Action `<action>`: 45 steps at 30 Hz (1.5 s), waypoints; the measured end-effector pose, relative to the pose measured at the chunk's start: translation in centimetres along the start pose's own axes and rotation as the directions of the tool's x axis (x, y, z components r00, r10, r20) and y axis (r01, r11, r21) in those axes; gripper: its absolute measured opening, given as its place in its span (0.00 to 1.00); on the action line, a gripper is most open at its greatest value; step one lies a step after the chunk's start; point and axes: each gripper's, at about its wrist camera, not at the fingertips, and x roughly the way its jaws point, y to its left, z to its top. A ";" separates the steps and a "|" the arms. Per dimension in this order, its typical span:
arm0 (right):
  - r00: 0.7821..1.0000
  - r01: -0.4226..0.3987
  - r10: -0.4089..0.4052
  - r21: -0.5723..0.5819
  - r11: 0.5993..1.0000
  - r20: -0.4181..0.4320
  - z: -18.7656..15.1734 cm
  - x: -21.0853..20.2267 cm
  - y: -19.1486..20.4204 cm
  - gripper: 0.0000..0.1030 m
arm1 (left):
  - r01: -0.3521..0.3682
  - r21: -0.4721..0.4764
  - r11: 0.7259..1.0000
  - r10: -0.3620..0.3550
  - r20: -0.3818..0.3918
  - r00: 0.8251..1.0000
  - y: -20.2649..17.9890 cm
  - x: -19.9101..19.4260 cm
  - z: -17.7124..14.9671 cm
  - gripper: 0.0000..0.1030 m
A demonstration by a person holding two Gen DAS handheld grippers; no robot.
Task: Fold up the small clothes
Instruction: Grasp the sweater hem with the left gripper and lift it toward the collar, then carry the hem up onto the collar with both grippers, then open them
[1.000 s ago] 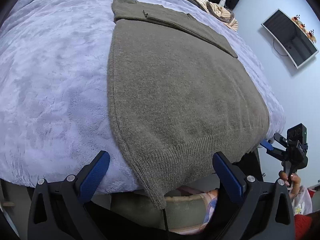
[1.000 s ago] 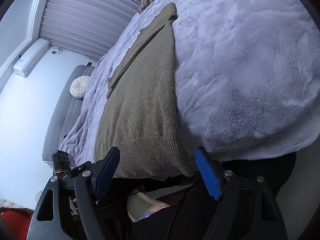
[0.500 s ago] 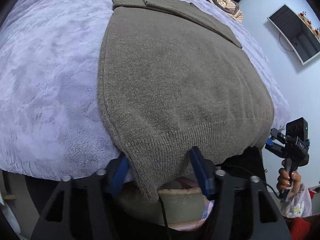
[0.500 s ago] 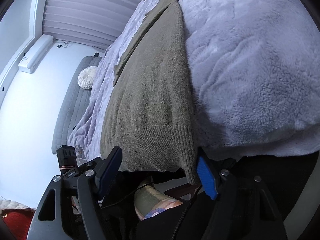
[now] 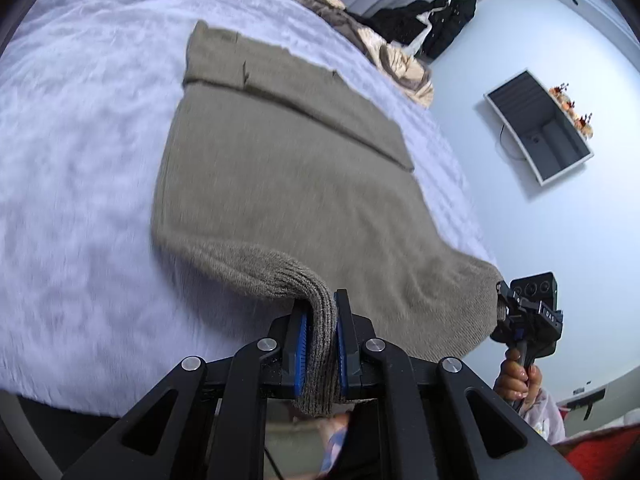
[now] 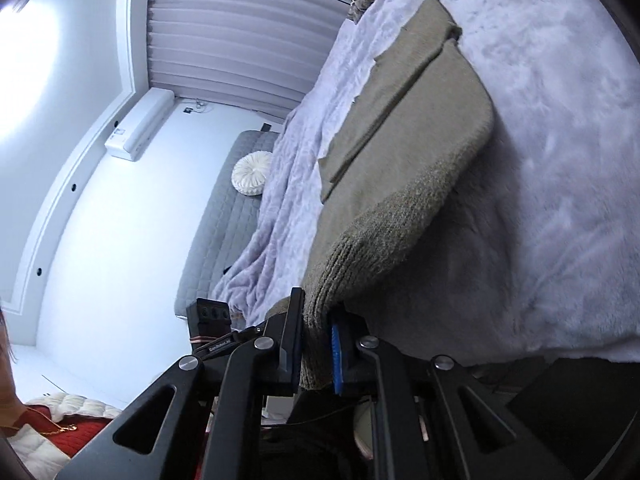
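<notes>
My left claw has just closed and is clamped on the ribbed hem of the olive sweater, one corner bunched between its blue pads. My right claw has closed likewise and pinches the hem's other corner. Both corners are lifted off the lilac fleece blanket covering the bed, while the rest of the sweater lies flat, its sleeves folded across the far end. Crumpled clothes sit beyond.

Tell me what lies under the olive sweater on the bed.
Under the sweater lies the fluffy lavender blanket. Both tongs, left and right, pinch its ribbed hem corners. Anything beneath its middle is covered.
</notes>
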 end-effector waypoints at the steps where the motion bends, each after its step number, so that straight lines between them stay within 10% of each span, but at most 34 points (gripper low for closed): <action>1: 1.000 -0.014 0.015 -0.007 1.000 0.006 0.9 0.3 0.5 0.12 | 0.007 -0.002 1.000 -0.006 0.017 1.000 -0.2 -0.2 0.8 0.13; 10: 0.992 -0.088 0.097 -0.098 0.991 0.085 10.9 2.6 4.4 0.08 | -0.012 0.041 0.999 0.005 0.151 0.989 -1.7 -0.3 11.9 0.13; 18: 0.995 0.070 -0.066 -0.057 0.996 0.069 21.2 7.8 1.9 0.07 | -0.072 0.022 0.997 0.069 0.133 0.989 0.8 6.2 20.1 0.13; 21: 0.929 0.369 -0.369 -0.066 0.927 0.009 22.4 10.3 -1.1 0.08 | -0.148 -0.029 0.989 0.149 0.070 0.986 2.8 8.7 20.6 0.13; 24: 0.864 0.480 -0.496 -0.151 0.864 -0.090 21.2 11.5 -2.0 0.11 | -0.163 -0.062 0.985 0.166 0.048 0.985 4.1 9.2 19.7 0.14; 25: 0.839 0.507 -0.534 -0.206 0.837 -0.103 20.3 11.6 -1.8 0.21 | -0.172 -0.064 0.983 0.175 0.042 0.984 4.5 9.2 19.5 0.31; 26: 0.815 0.531 -0.569 -0.250 0.810 -0.111 19.6 11.6 -1.6 0.53 | -0.192 -0.061 0.979 0.195 0.033 0.980 4.7 9.1 19.3 0.51; 27: 0.792 0.550 -0.599 -0.287 0.784 -0.118 19.1 11.7 -1.7 0.68 | -0.229 -0.051 0.972 0.231 0.046 0.972 4.8 8.8 19.0 0.87; 28: 0.776 0.559 -0.618 -0.319 0.765 -0.124 18.5 11.7 -1.7 0.77 | -0.254 -0.029 0.967 0.255 0.082 0.963 4.6 8.4 18.8 0.91; 33: 0.759 0.552 -0.636 -0.381 0.742 -0.140 17.0 11.8 -1.0 0.69 | -0.256 0.165 0.953 0.258 0.008 0.966 2.1 10.0 18.7 0.91; 38: 0.671 0.633 -0.728 -0.405 0.660 -0.137 16.8 12.8 -1.3 0.59 | -0.286 0.290 0.913 0.326 -0.098 0.940 0.2 14.6 18.2 0.91; 39: 0.659 0.639 -0.737 -0.406 0.654 -0.149 16.7 13.1 -1.6 0.58 | -0.304 0.300 0.904 0.349 -0.110 0.931 0.1 15.3 18.0 0.89; 42: 0.608 0.651 -0.781 -0.472 0.595 -0.146 15.0 14.2 -1.2 0.43 | -0.359 0.357 0.862 0.421 -0.110 0.900 -0.4 16.5 17.0 0.21; 44: 0.558 0.651 -0.826 -0.573 0.497 -0.083 13.2 14.9 0.1 0.09 | -0.373 0.374 0.849 0.428 -0.073 0.901 -0.8 15.7 16.3 0.10; 45: 0.545 0.655 -0.838 -0.609 0.448 -0.031 12.6 14.8 1.1 0.09 | -0.359 0.366 0.859 0.405 -0.054 0.913 -1.0 14.8 16.2 0.07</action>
